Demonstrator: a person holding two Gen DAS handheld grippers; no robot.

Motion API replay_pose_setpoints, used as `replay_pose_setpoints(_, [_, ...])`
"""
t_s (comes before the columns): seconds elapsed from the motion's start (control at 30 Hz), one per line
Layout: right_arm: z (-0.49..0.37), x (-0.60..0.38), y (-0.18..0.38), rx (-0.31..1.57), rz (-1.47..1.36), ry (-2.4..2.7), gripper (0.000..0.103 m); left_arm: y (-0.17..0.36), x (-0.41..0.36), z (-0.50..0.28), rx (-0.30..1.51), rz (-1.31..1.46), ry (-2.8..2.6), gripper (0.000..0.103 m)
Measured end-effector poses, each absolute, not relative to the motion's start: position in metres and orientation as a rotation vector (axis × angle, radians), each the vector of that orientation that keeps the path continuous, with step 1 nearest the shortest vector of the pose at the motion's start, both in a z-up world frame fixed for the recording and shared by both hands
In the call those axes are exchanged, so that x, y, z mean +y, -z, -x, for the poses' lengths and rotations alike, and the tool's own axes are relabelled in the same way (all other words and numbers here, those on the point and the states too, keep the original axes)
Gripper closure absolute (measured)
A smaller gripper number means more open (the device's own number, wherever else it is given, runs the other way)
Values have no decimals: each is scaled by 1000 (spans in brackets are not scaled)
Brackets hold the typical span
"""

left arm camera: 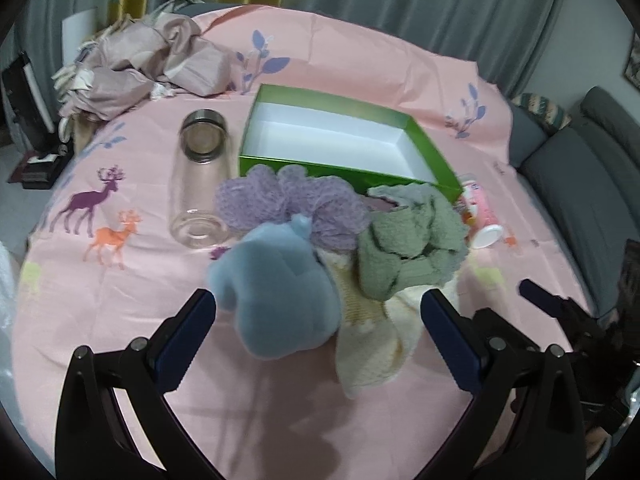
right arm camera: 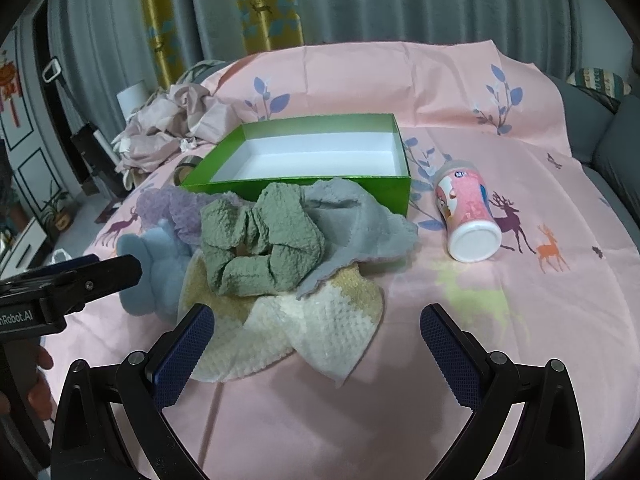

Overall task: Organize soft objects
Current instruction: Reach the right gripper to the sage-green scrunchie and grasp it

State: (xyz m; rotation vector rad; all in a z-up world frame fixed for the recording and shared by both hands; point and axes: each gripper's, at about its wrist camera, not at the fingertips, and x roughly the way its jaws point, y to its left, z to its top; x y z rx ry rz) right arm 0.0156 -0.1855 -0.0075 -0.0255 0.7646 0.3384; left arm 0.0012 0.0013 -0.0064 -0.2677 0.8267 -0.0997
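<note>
A pile of soft things lies in front of an open green box (left arm camera: 424,148) (right arm camera: 360,190) with a white inside. The pile holds a blue plush toy (left arm camera: 280,300) (right arm camera: 156,268), a purple knit (left arm camera: 288,204) (right arm camera: 176,208), a green knit scrunchie (left arm camera: 408,248) (right arm camera: 260,240), a grey cloth (right arm camera: 360,228) and a cream knit cloth (left arm camera: 368,344) (right arm camera: 304,328). My left gripper (left arm camera: 320,320) is open, its fingers on either side of the blue plush. My right gripper (right arm camera: 316,332) is open just before the cream cloth. Both are empty.
A clear glass jar (left arm camera: 200,184) lies on its side left of the box. A pink printed canister (right arm camera: 468,216) (left arm camera: 480,216) lies on its side to the right. Crumpled pinkish fabric (left arm camera: 152,68) sits at the back left. A grey sofa (left arm camera: 580,184) is at the right.
</note>
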Motion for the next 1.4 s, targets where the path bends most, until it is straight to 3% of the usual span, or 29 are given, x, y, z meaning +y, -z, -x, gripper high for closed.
replay_pose_setpoints(0.27, [-22,-189,9,722,39,-395,0,3,-11,-9,774,319,264,2])
replay_pose_setpoints(0.37, [-25,-188,10,706,52,-406,0,3,-17,-14,763,320,298,8])
replay_pose_setpoints(0.53, [-34,-186,15,721,87,-424,14,9,-24,-22,768,326,343,22])
replay_pose_setpoints(0.77, [-43,-182,17,689,132,-462,23,21,-27,-35,793,357,364,26])
replay_pose_setpoints(0.83, [-46,-179,18,685,156,-480,29,25,-26,-39,804,374,369,34])
replay_pose_setpoints(1.3, [-63,-163,25,666,256,-562,52,33,-32,-47,843,400,389,39])
replay_pose_setpoints(1.4, [-67,-160,26,677,258,-580,61,34,-32,-50,856,407,391,53])
